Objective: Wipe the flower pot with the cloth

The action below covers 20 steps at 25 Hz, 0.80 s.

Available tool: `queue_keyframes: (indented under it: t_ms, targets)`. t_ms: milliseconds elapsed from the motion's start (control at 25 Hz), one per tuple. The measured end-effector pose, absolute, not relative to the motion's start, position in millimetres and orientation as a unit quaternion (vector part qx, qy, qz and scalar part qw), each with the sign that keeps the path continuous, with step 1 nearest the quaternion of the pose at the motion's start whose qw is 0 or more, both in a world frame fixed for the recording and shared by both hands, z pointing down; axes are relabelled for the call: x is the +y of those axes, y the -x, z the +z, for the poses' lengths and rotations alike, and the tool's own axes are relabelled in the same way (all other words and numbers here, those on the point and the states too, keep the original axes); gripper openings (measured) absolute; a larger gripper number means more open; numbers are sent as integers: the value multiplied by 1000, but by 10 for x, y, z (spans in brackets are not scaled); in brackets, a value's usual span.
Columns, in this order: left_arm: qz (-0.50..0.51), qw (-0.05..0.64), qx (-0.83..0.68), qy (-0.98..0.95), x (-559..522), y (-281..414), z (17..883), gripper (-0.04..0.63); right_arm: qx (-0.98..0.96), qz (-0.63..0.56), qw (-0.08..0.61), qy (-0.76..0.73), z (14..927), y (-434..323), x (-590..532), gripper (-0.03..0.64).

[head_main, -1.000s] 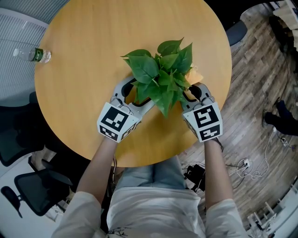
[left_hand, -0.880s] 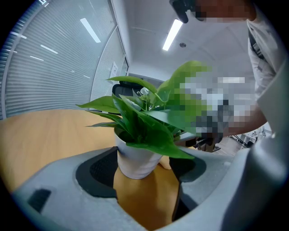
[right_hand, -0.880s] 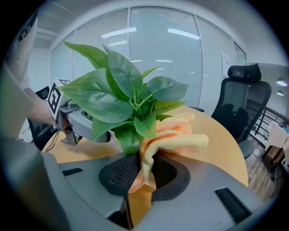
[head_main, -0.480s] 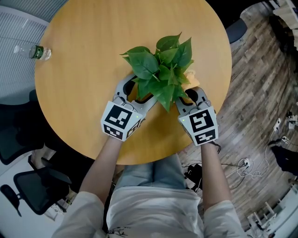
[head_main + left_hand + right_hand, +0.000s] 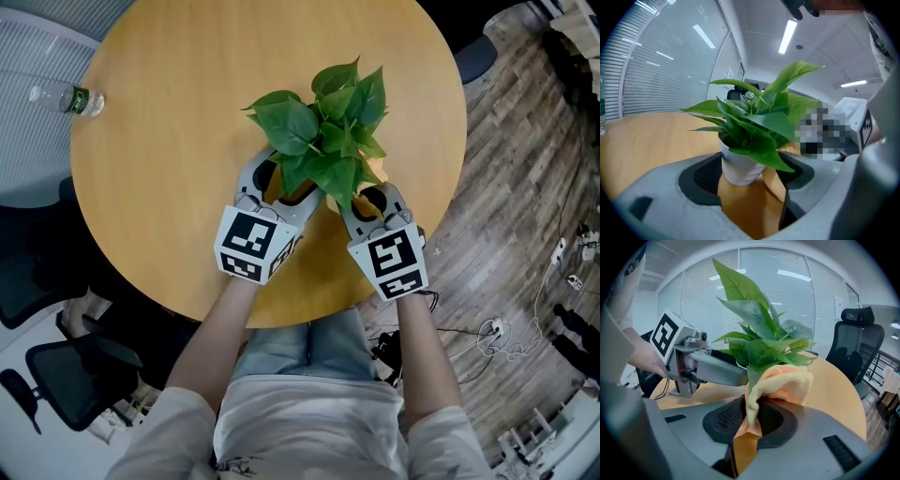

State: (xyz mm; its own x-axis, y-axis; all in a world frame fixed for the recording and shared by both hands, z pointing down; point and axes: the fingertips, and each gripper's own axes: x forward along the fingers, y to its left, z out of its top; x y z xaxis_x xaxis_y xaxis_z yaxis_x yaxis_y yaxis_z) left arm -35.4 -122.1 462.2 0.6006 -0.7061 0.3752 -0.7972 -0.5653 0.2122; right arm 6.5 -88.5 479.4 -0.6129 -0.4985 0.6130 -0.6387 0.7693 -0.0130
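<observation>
Left hand-held gripper [image 5: 281, 187] of mine clasping the white flower pot [image 5: 738, 166] between wide jaws on the worktop [image 5: 178, 122], right hand-held gripper [image 5: 750, 420] clamped on the peach cloth [image 5: 783, 380], tucked under the leaves beside the pot.

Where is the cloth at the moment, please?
In the right gripper view the cloth is clamped in the right tool, bunched against the flower pot under the leaves.

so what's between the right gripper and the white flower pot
The peach fluffy cloth, pinched in the right gripper's jaws, bunches up against the leafy plant; the right gripper view shows it, though leaves hide the white flower pot there.
</observation>
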Motion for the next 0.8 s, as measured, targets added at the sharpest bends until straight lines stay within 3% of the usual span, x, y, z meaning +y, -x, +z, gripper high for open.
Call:
queue_keyframes:
  t_ms: [360, 800]
  targets:
    - [123, 180, -423, -879, -1210, 354, 4614, 356, -896, 117, 299, -308, 4808, 6, -797, 63]
    - [159, 139, -305, -928, -1195, 667, 4691, 362, -895, 130, 278, -323, 4784, -77, -803, 63]
